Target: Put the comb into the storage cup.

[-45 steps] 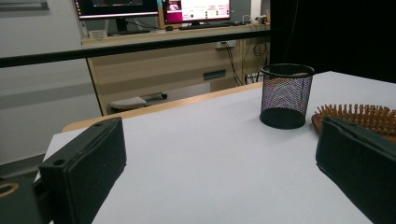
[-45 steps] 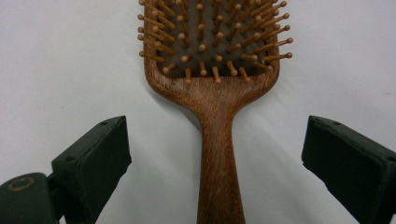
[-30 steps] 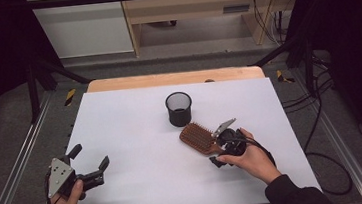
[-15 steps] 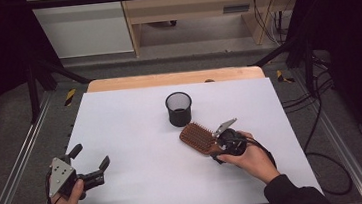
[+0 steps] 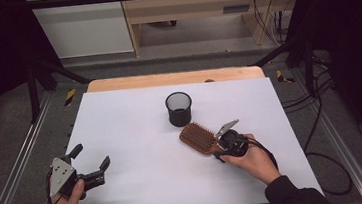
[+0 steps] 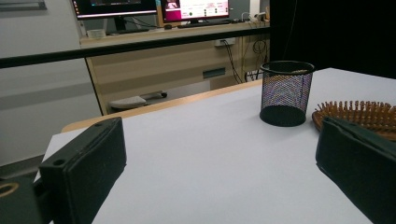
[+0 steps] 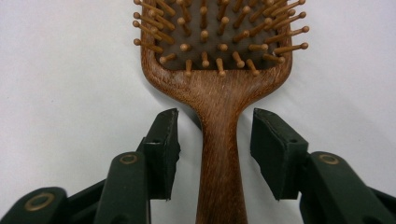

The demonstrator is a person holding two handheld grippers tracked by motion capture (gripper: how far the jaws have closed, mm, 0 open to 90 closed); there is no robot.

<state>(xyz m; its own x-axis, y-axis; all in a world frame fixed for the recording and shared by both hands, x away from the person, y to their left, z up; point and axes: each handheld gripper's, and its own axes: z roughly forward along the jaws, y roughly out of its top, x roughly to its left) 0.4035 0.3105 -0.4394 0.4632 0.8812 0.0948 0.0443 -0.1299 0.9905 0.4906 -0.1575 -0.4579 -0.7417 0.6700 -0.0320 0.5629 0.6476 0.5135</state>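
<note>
Two hand-held grippers are in my hands over a white tabletop (image 5: 137,136). From the high view, my right hand-held gripper (image 5: 219,146) sits at the near right of the tabletop, pointing toward the far left, and its jaws straddle the handle of a wooden hairbrush (image 5: 197,138). The hairbrush lies flat with its bristles facing up, its head toward the centre of the tabletop and its handle toward my right hand (image 5: 252,160).

In the right gripper view, the right hand-held gripper (image 7: 215,140) has one black jaw on each side of the brush handle (image 7: 219,154), just below where the handle widens into the head. These jaws have just been closing in on the handle, but a narrow gap shows on both sides, so the pads are not pressing the wood; nothing is grasped.

A black mesh pen cup (image 5: 179,108) stands upright just beyond the brush head, near the tabletop's centre, close to the hairbrush but apart from it.

My left hand-held gripper (image 5: 92,166) rests at the near left corner, well apart from the brush. In the left gripper view its jaws stand wide and released, with bare tabletop between them, and the pen cup (image 6: 286,93) and the brush bristles (image 6: 359,114) lie farther off on the right.
</note>
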